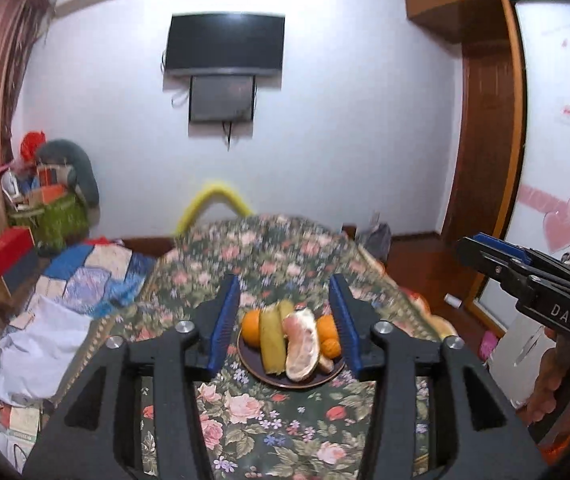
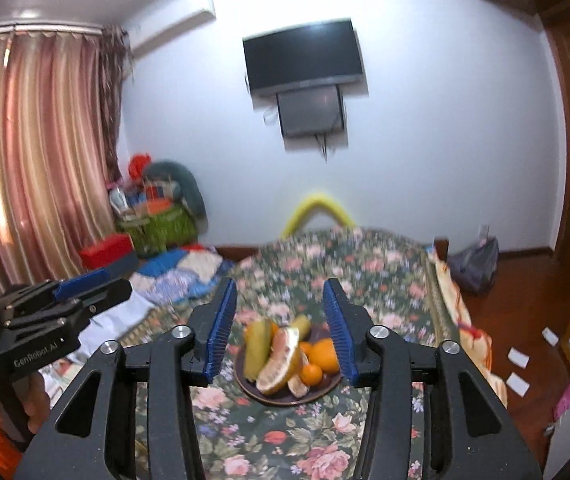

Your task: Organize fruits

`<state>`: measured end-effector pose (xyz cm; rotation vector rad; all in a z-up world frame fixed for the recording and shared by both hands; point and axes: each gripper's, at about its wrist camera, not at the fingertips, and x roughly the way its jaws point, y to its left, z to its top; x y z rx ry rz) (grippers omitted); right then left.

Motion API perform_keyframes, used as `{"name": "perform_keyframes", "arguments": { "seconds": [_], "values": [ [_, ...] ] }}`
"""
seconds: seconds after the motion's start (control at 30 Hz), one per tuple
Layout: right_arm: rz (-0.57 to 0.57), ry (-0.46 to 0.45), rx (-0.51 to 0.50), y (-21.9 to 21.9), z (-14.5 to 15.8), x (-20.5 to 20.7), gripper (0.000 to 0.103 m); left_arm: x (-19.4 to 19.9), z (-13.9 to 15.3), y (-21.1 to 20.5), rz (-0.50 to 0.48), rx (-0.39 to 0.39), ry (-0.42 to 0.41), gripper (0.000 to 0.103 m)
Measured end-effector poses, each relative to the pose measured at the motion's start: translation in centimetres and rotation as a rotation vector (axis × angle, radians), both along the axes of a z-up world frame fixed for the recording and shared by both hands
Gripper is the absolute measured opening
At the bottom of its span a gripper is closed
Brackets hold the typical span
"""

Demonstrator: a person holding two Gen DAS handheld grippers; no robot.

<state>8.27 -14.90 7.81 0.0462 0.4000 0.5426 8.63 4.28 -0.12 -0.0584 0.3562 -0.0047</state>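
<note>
Fruit plate (image 1: pixel 291 380) lies well beyond both grippers – left (image 1: pixel 285 320), right (image 2: pixel 281 326) – jaws apart, empty.

Floral bedspread (image 1: pixel 269 256) lies bare around the fruit plate (image 1: pixel 257 372).

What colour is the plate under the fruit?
Dark purple-brown plate; the left wrist view shows it best.
</note>
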Motion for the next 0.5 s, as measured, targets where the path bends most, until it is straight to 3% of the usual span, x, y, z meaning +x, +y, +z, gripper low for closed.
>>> {"name": "perform_keyframes", "arguments": {
  "seconds": [0.07,0.2,0.27,0.4,0.5],
  "values": [
    [-0.007,-0.038,0.013,-0.3,0.9,-1.5,0.053,-1.6,1.0,-0.4,0.0,0.003,-0.039,0.054],
    [-0.035,-0.107,0.013,-0.3,2.0,-3.7,0.07,-4.1,2.4,-0.8,-0.002,-0.002,-0.102,0.072],
    [-0.043,-0.123,0.016,-0.2,2.2,-4.1,0.083,-4.9,2.8,-0.9,-0.005,-0.002,-0.119,0.075],
    [-0.06,-0.141,0.017,-0.3,2.2,-4.8,0.088,-5.9,3.0,-1.0,-0.002,0.0,-0.14,0.088],
    [-0.07,-0.139,0.024,-0.4,2.0,-5.1,0.103,-6.5,3.1,-1.0,0.002,0.001,-0.153,0.096]
  ]
}}
